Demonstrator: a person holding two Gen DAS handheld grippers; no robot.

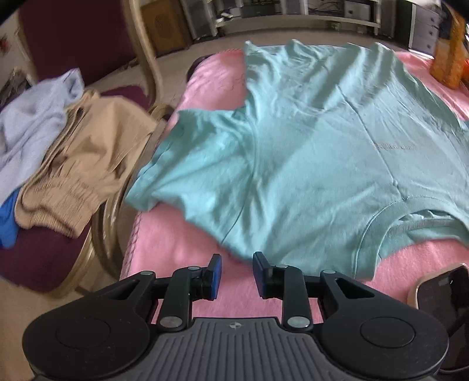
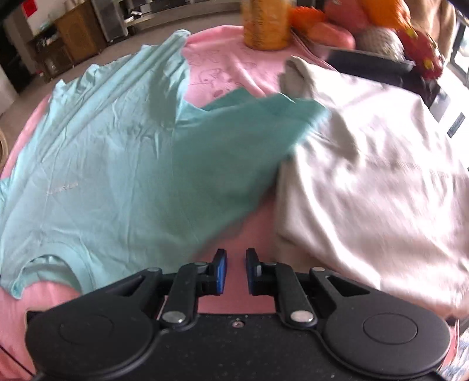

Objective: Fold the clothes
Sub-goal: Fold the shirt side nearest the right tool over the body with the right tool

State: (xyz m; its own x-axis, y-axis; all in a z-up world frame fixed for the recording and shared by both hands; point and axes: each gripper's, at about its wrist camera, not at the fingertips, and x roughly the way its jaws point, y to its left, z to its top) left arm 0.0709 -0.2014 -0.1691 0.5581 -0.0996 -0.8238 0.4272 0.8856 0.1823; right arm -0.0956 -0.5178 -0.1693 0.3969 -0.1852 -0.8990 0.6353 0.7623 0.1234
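A teal T-shirt [image 1: 307,140] lies spread flat on a pink blanket [image 1: 176,243], its collar [image 1: 410,217] toward me. My left gripper [image 1: 237,260] hovers open just short of the shirt's near shoulder edge, with only blanket showing between its blue pads. In the right wrist view the same T-shirt [image 2: 117,164] fills the left side, and its sleeve [image 2: 263,111] reaches the edge of a white garment. My right gripper [image 2: 236,255] stands over bare blanket [image 2: 252,222] beside the sleeve's hem. Its jaws are narrowly apart with nothing between them.
A white garment [image 2: 375,175] lies crumpled on the right. On a maroon chair [image 1: 44,263] to the left sit tan [image 1: 88,152], lavender [image 1: 32,123] and blue [image 1: 7,222] clothes. An orange container [image 2: 265,23] and a dark tray [image 2: 372,63] stand at the far edge. A dark phone-like object [image 1: 439,290] lies near right.
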